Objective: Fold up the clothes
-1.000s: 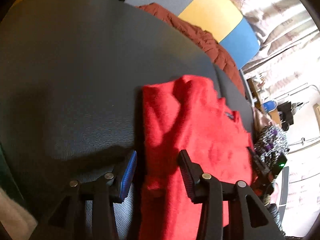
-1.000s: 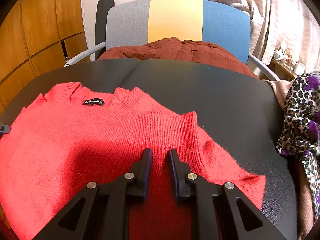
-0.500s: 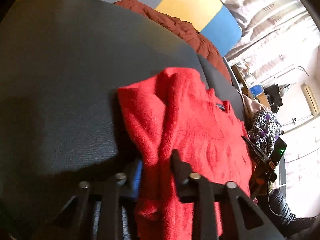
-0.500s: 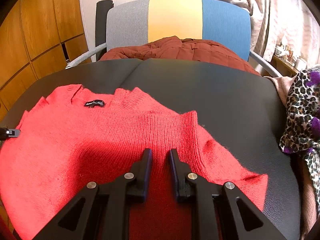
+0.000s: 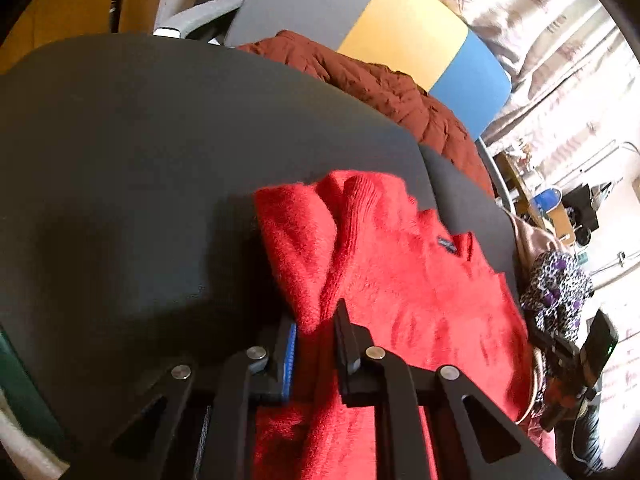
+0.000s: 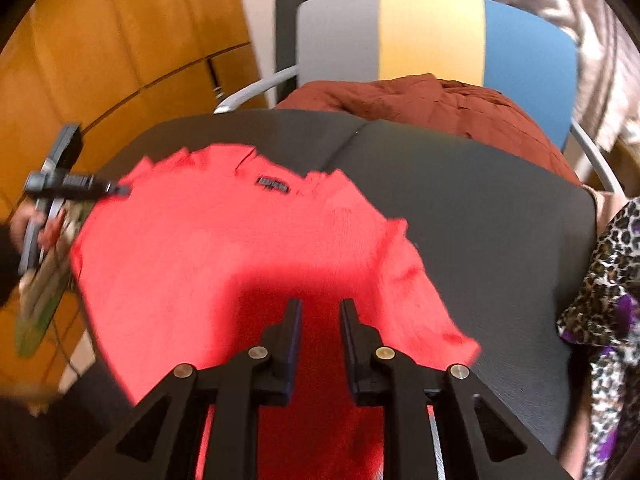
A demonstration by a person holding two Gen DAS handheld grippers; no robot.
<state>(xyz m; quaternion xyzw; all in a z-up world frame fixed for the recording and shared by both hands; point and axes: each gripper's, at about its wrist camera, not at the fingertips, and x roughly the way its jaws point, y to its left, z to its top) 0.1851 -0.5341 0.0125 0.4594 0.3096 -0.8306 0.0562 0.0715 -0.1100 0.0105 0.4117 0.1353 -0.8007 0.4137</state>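
- Knitwear is the matter in hand: a red sweater (image 6: 240,264) is spread on the dark table (image 5: 132,152), collar and label toward the far edge, near hem toward the grippers.
- The left gripper (image 5: 316,344) has just been closed from a wide stance; a bunched fold of the sweater's left edge is now pinched between its jaws, which are left only a narrow gap apart.
- The right gripper (image 6: 320,332) is held nearly closed as before, with red knit clamped between its jaws near the hem.
- Since a second ago the left edge has been gathered and raised off the table, and the right view is blurred by motion.
- With both near corners secured, a fold toward the far collar is judged to be starting.
- A brown jacket (image 6: 432,100) is left on the far chair (image 6: 432,32).
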